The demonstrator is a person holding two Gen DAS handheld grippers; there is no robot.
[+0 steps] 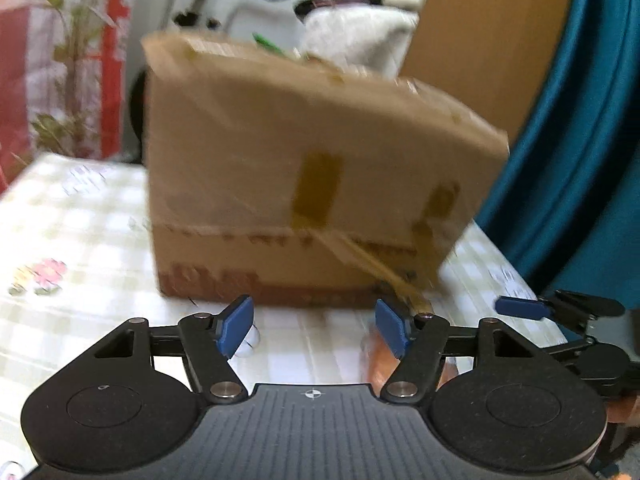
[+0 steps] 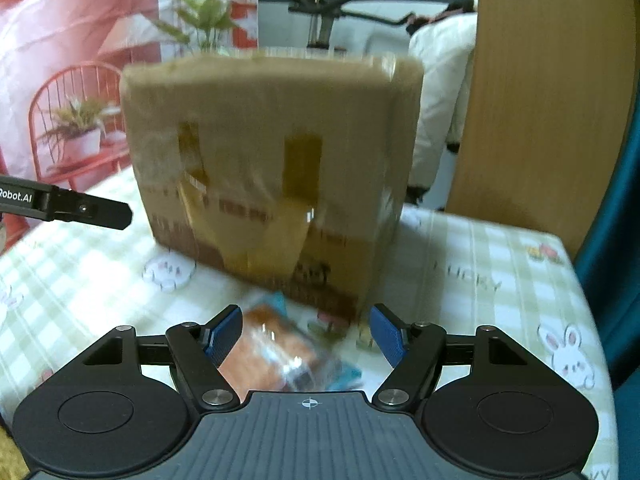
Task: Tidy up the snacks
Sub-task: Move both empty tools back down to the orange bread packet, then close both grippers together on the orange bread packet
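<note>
A taped brown cardboard box (image 1: 304, 176) stands on the checked tablecloth (image 1: 72, 232); it also shows in the right wrist view (image 2: 272, 168). My left gripper (image 1: 314, 330) is open and empty just in front of the box. My right gripper (image 2: 306, 334) is open, and an orange and teal snack packet (image 2: 280, 356) lies on the cloth between and below its fingers, not gripped. An orange edge of that packet (image 1: 378, 364) shows by the left gripper's right finger. The right gripper's finger (image 1: 524, 306) pokes in at the right of the left view.
A blue chair back (image 1: 576, 128) and a wooden panel (image 2: 532, 92) stand to the right. A pink backdrop with plants (image 2: 60, 80) is at the left. The left gripper's finger (image 2: 92, 210) enters the right view from the left. The table's edge (image 2: 600, 340) runs on the right.
</note>
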